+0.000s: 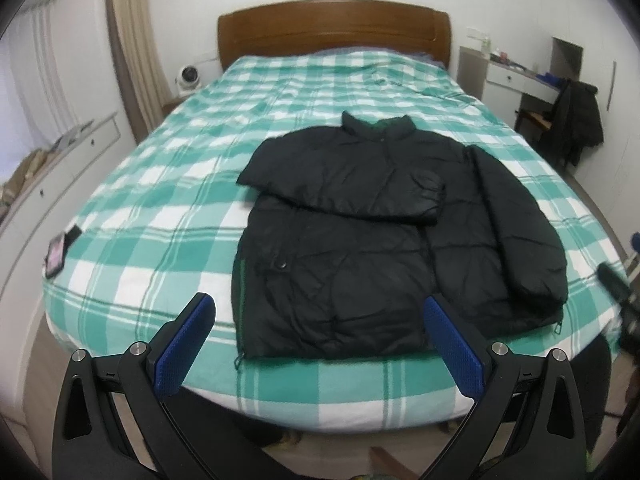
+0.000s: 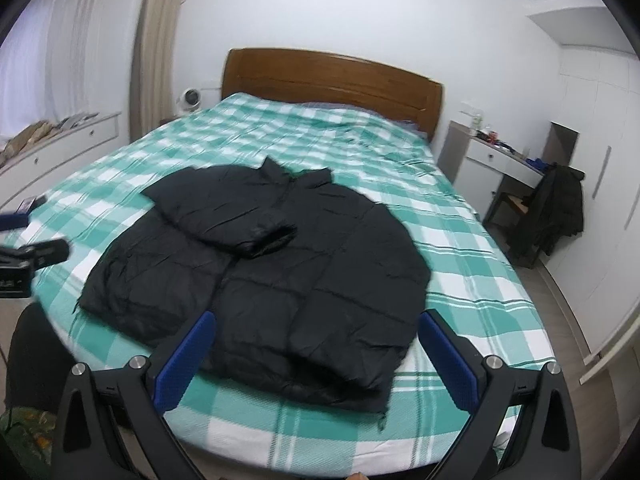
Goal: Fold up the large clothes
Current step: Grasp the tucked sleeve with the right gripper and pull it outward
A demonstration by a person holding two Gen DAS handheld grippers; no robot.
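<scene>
We saw the black puffer jacket [image 2: 256, 256] lying flat on the bed [image 2: 460, 264], collar toward the wooden headboard [image 2: 332, 80], one sleeve folded across its chest. Our right claw [image 2: 316, 356] hung spread wide over the jacket's hem, holding nothing. The left claw [image 2: 28, 256] showed blurred beside the jacket.

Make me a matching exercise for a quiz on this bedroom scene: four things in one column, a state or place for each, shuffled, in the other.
Things:
1. black jacket's left sleeve
2. black jacket's right sleeve
3. left gripper
4. dark coat

States or places:
A. draped over a chair by the desk
B. folded across the chest
C. jaws open, holding nothing
D. lying straight along the jacket's side

Pairs: 1-B, 2-D, 3-C, 4-A
</scene>
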